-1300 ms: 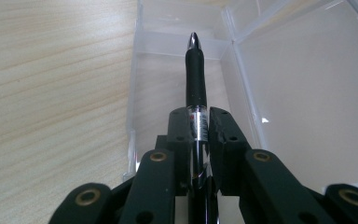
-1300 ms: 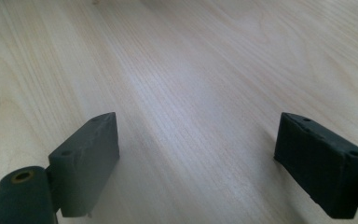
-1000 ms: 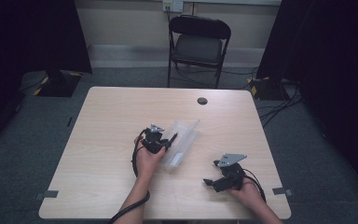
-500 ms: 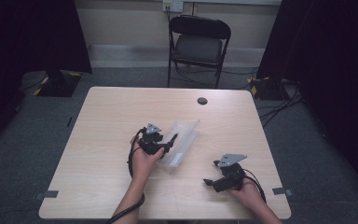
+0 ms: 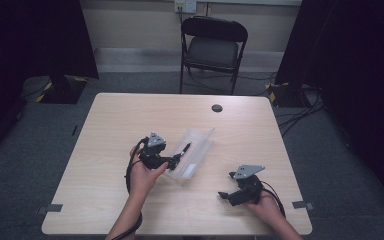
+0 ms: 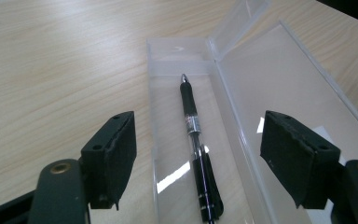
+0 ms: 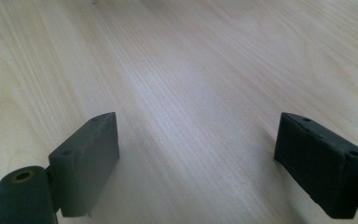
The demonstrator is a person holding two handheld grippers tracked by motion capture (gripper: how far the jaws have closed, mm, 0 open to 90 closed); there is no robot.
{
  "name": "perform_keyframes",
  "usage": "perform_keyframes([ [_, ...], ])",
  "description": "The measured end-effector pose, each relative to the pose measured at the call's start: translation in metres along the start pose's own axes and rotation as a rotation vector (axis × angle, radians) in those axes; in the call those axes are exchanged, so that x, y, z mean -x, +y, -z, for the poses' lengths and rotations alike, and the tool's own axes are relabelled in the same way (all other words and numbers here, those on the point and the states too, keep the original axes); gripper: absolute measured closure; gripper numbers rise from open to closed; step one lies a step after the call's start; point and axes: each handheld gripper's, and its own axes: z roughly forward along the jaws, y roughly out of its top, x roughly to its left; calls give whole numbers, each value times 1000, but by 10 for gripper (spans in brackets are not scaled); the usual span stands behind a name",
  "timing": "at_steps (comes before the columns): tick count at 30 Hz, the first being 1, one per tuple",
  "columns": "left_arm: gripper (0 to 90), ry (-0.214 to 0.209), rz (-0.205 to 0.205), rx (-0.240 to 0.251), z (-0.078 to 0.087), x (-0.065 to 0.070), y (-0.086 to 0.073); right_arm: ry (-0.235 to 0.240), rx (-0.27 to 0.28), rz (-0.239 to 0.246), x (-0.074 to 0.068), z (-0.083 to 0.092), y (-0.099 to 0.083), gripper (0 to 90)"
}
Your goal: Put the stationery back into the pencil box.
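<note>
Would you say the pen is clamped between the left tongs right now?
No, the pen lies loose in the open clear case, and the left tongs stand wide apart, touching nothing.

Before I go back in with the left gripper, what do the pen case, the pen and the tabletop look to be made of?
Pen case: clear, slightly frosted plastic, probably rigid; the table grain shows through it and its lid catches glare.
Pen: glossy black plastic barrel, a silvery, possibly metal, tip and band.
Tabletop: pale wood-grain surface with a smooth matte finish, likely laminate rather than solid wood.
</note>
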Motion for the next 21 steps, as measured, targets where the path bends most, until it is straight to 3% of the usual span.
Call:
perform_keyframes([
  [21, 246, -20, -15, -11, 40, -8, -30, -5, -3, -8, -1, 1, -1, 126],
])
